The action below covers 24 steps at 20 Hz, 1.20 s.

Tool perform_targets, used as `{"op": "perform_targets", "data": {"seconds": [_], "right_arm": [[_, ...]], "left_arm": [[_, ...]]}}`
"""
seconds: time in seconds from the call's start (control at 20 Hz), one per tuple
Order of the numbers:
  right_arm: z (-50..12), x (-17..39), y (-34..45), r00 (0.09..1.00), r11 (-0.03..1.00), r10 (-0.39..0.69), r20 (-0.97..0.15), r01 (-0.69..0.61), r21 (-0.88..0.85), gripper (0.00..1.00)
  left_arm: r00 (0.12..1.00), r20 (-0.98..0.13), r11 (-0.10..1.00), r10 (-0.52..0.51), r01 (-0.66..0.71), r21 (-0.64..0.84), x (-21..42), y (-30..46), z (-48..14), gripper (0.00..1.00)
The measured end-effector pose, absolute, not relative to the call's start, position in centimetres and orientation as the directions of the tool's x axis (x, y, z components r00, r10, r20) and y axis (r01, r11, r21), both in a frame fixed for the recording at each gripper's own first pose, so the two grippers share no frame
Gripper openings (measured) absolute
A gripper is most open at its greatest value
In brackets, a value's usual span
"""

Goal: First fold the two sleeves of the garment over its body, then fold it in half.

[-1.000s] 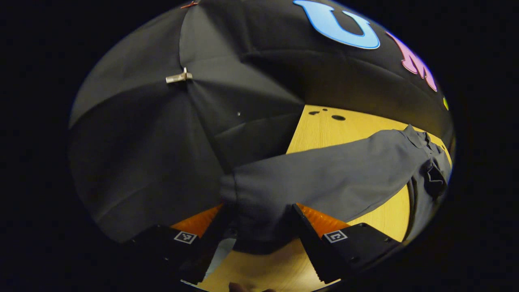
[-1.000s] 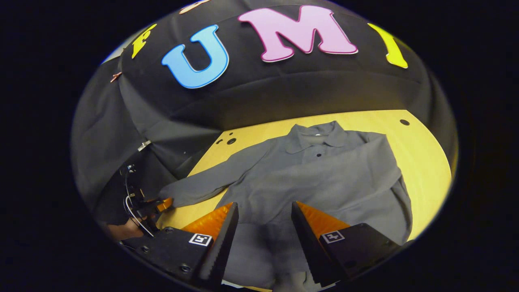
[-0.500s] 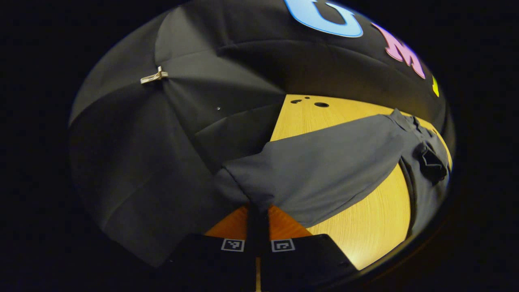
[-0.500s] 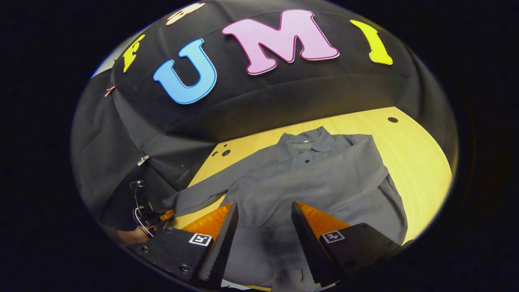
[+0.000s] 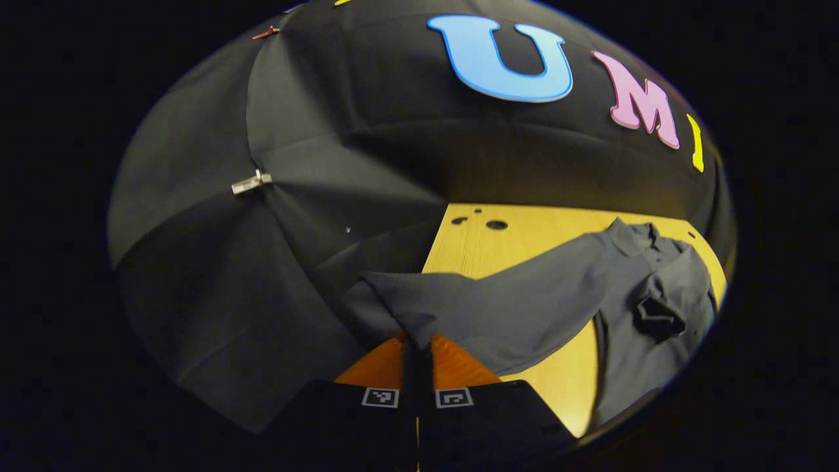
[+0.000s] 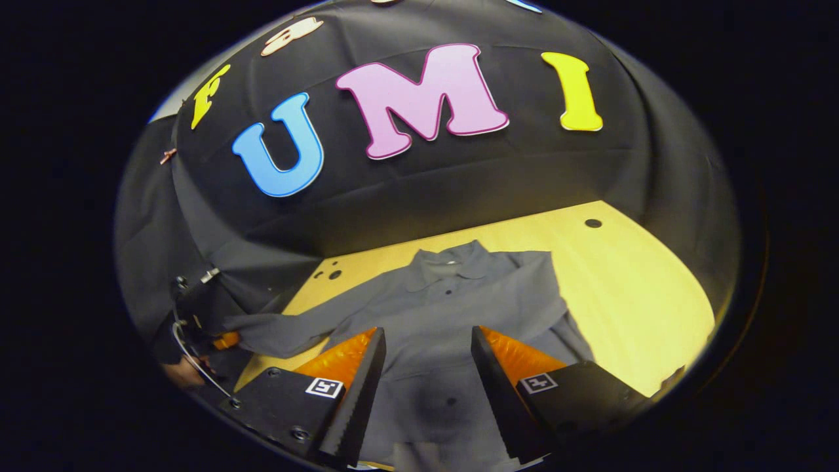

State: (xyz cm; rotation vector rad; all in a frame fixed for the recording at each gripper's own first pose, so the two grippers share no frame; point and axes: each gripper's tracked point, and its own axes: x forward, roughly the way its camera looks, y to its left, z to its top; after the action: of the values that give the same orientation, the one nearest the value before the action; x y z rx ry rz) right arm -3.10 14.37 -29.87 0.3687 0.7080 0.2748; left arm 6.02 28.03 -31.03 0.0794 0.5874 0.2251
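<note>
In the left gripper view, we see the left gripper [image 5: 417,347] at six o'clock with its two fingers pressed together on the cuff end of a sleeve [image 5: 459,308]. That sleeve rises off the wooden table [image 5: 518,233] and runs toward three o'clock, where it joins the grey garment [image 5: 662,295]. The garment's collar sits near two o'clock, and a dark fold of cloth lies on its body.

In the right gripper view, we see the right gripper [image 6: 426,387] at six o'clock, its fingers spread wide with nothing between them, hovering over the lower body of the garment [image 6: 459,308]. The garment lies flat, collar toward twelve o'clock. At nine o'clock the left gripper [image 6: 226,339] pinches the sleeve [image 6: 288,328] stretched out that way. We cannot tell whether the right fingertips touch the cloth.
</note>
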Motion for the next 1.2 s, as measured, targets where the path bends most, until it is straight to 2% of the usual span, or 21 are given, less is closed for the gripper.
{"op": "perform_targets", "data": {"seconds": [0.1, 0.25, 0.6, 0.9, 1.2], "right_arm": [[-30.8, -3.3, 12.4, 0.726, 0.917, 0.34, -0.597, -0.114, 0.383, 0.82], [-31.6, -3.5, 9.6, 0.74, 0.935, 0.303, -0.601, -0.107, 0.338, 0.97], [-33.0, -4.4, 4.2, 0.737, 0.941, 0.279, -0.615, -0.081, 0.329, 0.99], [-33.9, -5.6, -0.6, 0.732, 0.938, 0.279, -0.621, -0.07, 0.339, 0.98], [-35.9, -7.4, -5.5, 0.712, 0.93, 0.283, -0.642, -0.041, 0.365, 0.99]], "left_arm": [[0.837, -0.501, 0.976, 0.218, -0.171, 0.138, 6.2, 25.3, -28.0, 0.06], [0.872, -0.457, 0.982, 0.175, -0.118, 0.15, 6.9, 20.2, -24.4, 0.06], [0.915, -0.402, 0.989, 0.038, 0.025, 0.148, 8.0, 6.4, -19.1, 0.06], [0.906, -0.414, 0.987, -0.091, 0.138, 0.085, 7.8, -5.2, -19.0, 0.06], [0.879, -0.43, 0.966, -0.205, 0.252, 0.056, 8.2, -16.2, -22.2, 0.06]]}}
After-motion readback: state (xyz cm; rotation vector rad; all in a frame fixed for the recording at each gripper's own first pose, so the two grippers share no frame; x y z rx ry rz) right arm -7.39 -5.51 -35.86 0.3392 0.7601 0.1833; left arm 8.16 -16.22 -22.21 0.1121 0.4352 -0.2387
